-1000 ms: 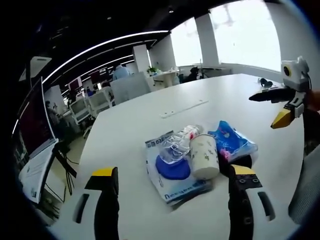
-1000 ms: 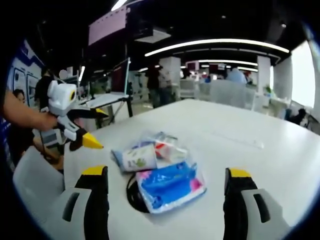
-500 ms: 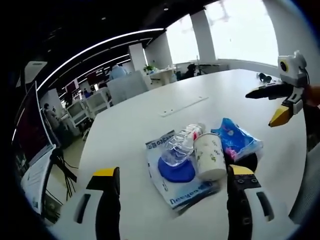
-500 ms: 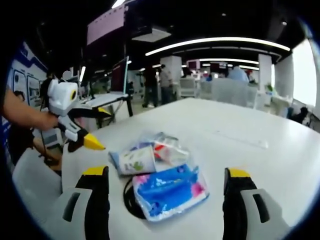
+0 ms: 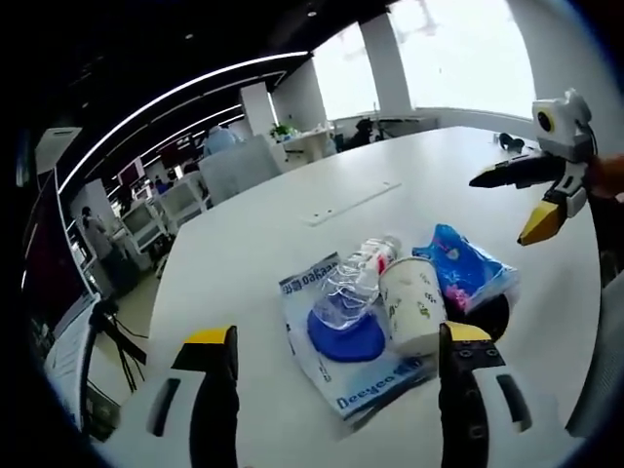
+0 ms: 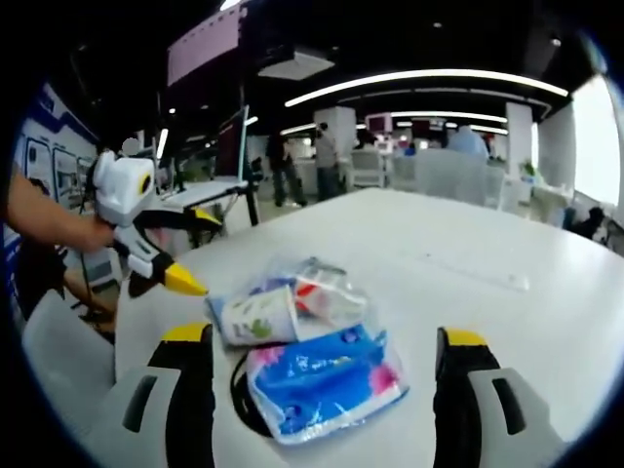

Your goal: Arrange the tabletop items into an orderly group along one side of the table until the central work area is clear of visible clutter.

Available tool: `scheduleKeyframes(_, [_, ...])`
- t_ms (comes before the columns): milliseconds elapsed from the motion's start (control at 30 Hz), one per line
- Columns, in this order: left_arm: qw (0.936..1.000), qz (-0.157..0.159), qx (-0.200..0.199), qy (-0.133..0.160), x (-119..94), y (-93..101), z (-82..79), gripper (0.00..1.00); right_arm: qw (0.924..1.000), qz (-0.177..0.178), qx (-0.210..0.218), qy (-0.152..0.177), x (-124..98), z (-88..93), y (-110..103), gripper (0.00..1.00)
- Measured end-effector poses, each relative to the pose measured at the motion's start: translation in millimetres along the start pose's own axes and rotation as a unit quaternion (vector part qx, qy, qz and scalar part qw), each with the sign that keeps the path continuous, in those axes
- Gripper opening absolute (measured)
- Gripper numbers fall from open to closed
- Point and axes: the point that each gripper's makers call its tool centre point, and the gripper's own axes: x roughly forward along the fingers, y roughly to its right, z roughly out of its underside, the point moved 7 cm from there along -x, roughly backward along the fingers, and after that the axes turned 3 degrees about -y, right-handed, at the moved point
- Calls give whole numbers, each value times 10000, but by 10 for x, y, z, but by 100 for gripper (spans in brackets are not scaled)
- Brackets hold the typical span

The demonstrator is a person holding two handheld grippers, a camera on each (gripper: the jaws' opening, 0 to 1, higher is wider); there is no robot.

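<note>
Left gripper view: clear bottle [image 5: 356, 281] beside patterned cup [image 5: 412, 305].

Opposite near views, shared item cluster [image 5: 390, 307] (overlapping)

Cup [image 5: 413, 307], bottle [image 5: 355, 283] on flat pouch [image 5: 336, 366], tissue pack [image 5: 468, 273] touching.

Open-plan office | desks [image 5: 166, 200], monitors [image 6: 234, 146] (ceiling strip lights [image 6: 419, 83]) | large windows [image 5: 458, 58]
</note>
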Motion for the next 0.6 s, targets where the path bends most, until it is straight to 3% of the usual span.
scheduleKeyframes(600, [9994, 98, 263, -180, 205, -60, -79, 79, 9999, -117, 90, 15, 282, -92, 142, 91])
